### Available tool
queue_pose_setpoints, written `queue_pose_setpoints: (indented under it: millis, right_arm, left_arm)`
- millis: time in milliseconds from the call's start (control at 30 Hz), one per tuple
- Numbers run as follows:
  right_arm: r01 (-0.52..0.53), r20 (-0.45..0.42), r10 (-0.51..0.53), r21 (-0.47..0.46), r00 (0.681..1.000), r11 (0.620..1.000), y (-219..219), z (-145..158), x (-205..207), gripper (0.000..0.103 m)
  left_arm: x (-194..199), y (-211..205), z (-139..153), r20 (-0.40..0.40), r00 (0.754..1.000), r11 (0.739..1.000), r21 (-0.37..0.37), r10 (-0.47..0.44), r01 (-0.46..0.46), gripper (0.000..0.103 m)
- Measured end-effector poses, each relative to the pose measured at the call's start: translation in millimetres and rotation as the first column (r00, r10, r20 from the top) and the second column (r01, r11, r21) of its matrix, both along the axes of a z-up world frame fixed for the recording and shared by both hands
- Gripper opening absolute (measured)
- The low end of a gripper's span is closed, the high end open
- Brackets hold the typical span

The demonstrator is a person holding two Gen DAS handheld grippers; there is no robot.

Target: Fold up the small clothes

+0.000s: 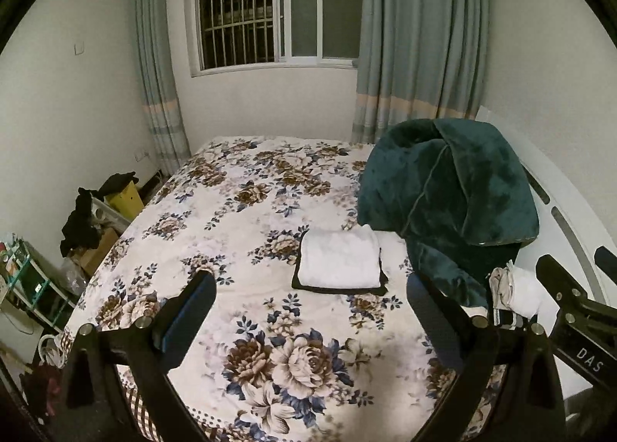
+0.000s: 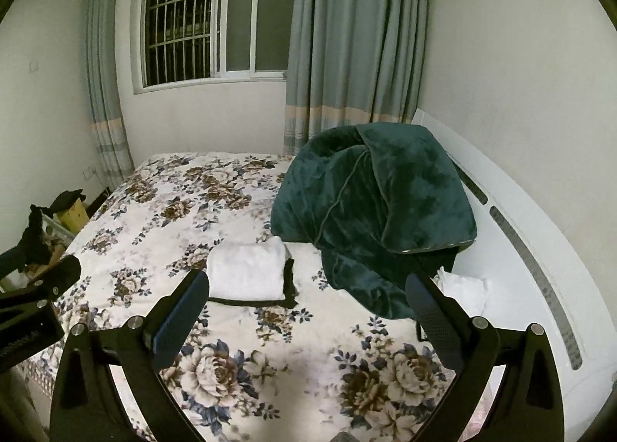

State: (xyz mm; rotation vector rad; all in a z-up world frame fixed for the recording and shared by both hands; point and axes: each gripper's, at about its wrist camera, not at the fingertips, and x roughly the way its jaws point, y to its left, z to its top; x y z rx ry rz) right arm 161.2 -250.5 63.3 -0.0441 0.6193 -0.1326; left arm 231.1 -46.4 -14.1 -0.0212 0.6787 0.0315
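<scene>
A folded white garment lies on a folded black garment in the middle of the floral bed; the stack also shows in the right wrist view. Unfolded pale clothes lie at the right, beside a dark green blanket, and show as a white piece in the right wrist view. My left gripper is open and empty, held above the bed short of the stack. My right gripper is open and empty too, beside the left one.
The green blanket is heaped against the white headboard on the right. Boxes and dark clothes stand on the floor to the left of the bed. A window and curtains are behind.
</scene>
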Motion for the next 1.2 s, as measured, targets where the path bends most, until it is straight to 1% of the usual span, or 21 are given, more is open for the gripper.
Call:
queue_pose_setpoints:
  millis: [133, 500, 733, 1200]
  right_arm:
    - [-0.001, 0.001, 0.001, 0.003, 1.000, 1.000, -1.5, 0.2, -0.8, 0.103]
    - [-0.007, 0.004, 0.007, 0.012, 1.000, 1.000, -3.0, 2.2, -1.2, 0.103]
    - [-0.012, 0.004, 0.011, 0.017, 1.000, 1.000, -1.9, 5.3, -1.6, 0.103]
    - [-0.027, 0.000, 0.027, 0.023, 1.000, 0.999, 2.6, 18.5, 4.7, 0.103]
  left_arm:
    - [-2.3, -0.9, 1.1, 0.008, 1.000, 1.000, -0.006, 0.002, -0.002, 0.103]
    - [-5.0, -2.5, 2.0, 0.003, 1.000, 1.000, 0.009, 0.014, -0.014, 0.103]
    - [-7.7, -0.7, 3.3, 0.013, 1.000, 1.000, 0.017, 0.021, -0.021, 0.103]
    - [-5.7, 1.1, 8.9, 0.017, 1.000, 0.999, 0.031, 0.021, -0.021, 0.103]
